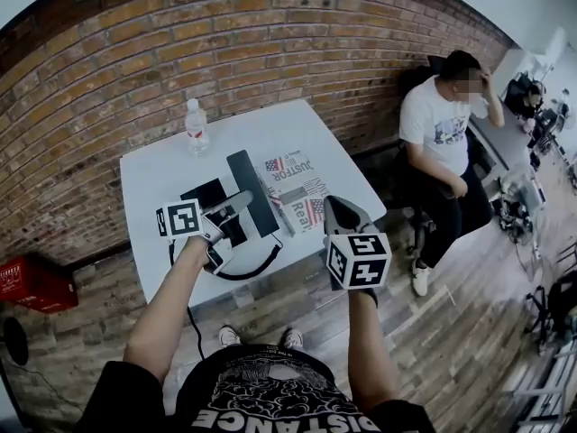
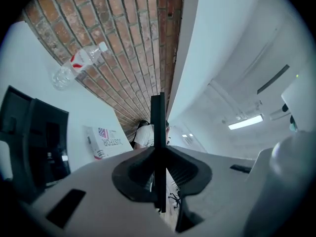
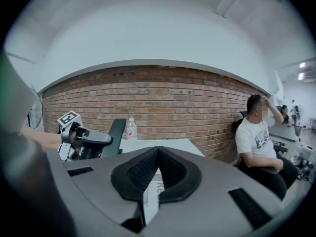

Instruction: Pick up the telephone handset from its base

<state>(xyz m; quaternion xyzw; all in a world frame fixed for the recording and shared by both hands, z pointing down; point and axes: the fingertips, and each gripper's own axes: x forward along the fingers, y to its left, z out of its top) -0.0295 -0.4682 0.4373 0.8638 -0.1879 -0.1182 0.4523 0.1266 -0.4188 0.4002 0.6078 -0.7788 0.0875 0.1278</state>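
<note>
L gripper [image 1: 236, 206]: jaws narrow, clamped on thin edge of handset [image 1: 253, 190]. The handset is seen at frame centre, lifted clear of base [image 1: 206, 195] on table [image 1: 149, 174], w/ cord [image 1: 257, 269] looping below. R gripper [image 1: 334, 204]: jaws together, nothing held. Pick-up judged approx. done; only holding it clear is left.

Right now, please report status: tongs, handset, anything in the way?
Left tongs shut on handset, up off base. Right tongs shut, empty. Cord hangs slack below; water bottle stands clear.
</note>
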